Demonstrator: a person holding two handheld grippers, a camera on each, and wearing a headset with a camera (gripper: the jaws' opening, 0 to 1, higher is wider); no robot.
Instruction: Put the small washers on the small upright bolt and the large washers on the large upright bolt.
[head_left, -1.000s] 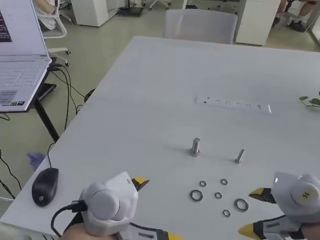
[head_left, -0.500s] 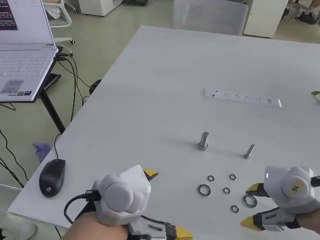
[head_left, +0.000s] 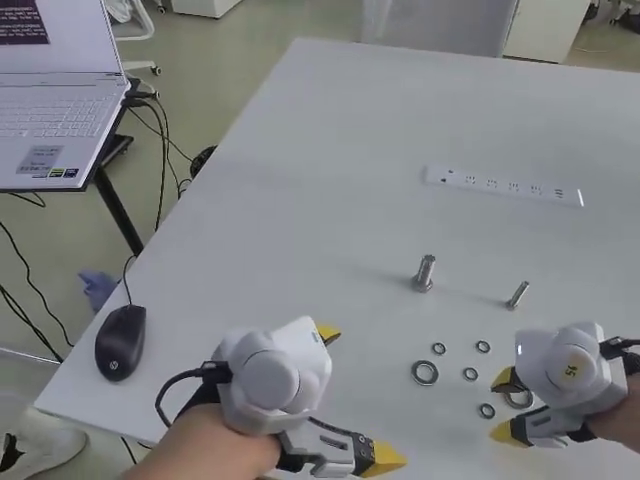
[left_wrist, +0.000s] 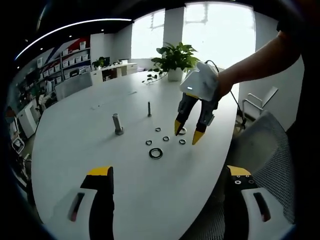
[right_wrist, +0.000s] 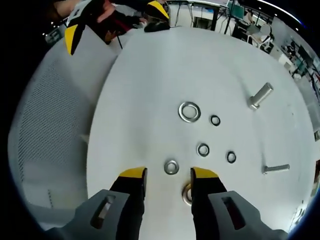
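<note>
In the head view, the large bolt (head_left: 424, 272) and small bolt (head_left: 518, 293) stood upright on the white table (head_left: 330, 180). The washers (head_left: 425, 373) lay loose just in front of them. The left gripper (head_left: 357, 397) hung open beside them, and the right gripper (head_left: 503, 405) hung open over the nearest ones. In the left gripper view, its jaws were spread wide and empty. In the right gripper view, a small washer (right_wrist: 171, 167) lay between its parted jaws, and one jaw partly hid a large washer (right_wrist: 187, 194).
</note>
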